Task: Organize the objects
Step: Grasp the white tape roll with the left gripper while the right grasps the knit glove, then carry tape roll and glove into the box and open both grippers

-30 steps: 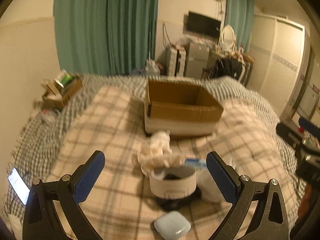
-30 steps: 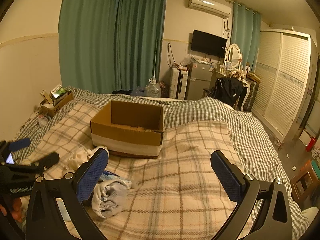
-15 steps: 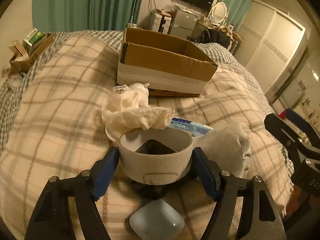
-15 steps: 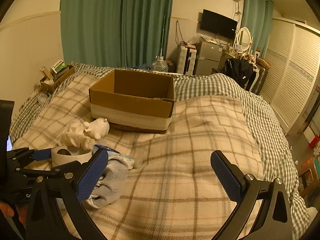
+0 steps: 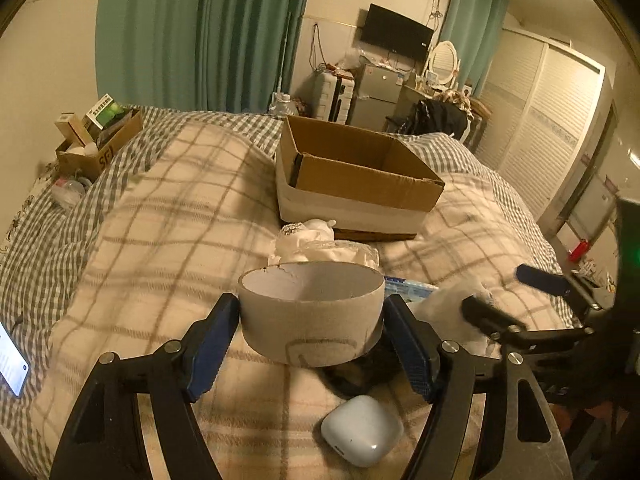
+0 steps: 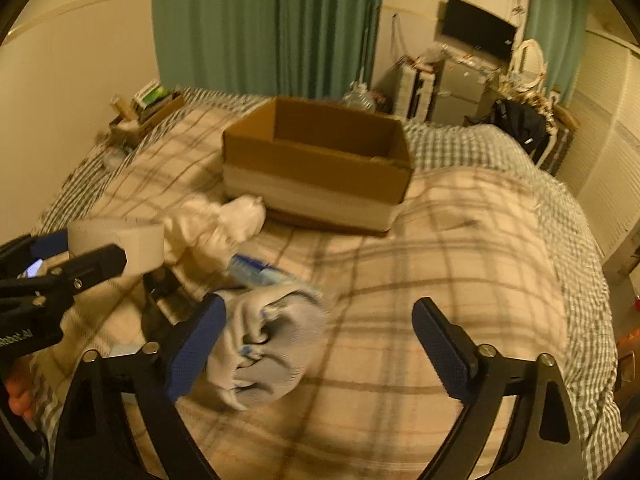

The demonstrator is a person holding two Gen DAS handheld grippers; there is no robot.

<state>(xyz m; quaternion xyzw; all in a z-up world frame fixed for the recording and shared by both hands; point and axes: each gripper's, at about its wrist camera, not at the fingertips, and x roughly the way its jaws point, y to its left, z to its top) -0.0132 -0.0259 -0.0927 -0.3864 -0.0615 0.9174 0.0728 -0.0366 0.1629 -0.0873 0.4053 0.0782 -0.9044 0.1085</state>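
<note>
Left gripper [image 5: 310,338] has its fingers clamped on the tape roll [image 5: 310,314], prob headed for the cardboard box [image 5: 352,176]. Right gripper [image 6: 318,346] is wide open w/ nothing in it, beside the sock [image 6: 268,344].

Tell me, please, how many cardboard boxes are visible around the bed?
2: the large open brown cardboard box sits mid-bed on the plaid blanket; a small cluttered cardboard box sits at the far left edge. Others may be hidden.

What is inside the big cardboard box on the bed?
The cardboard box is open on top. Only bare brown inner walls show in both views. Its floor is hidden behind the near wall, so anything lying there cannot be seen.
</note>
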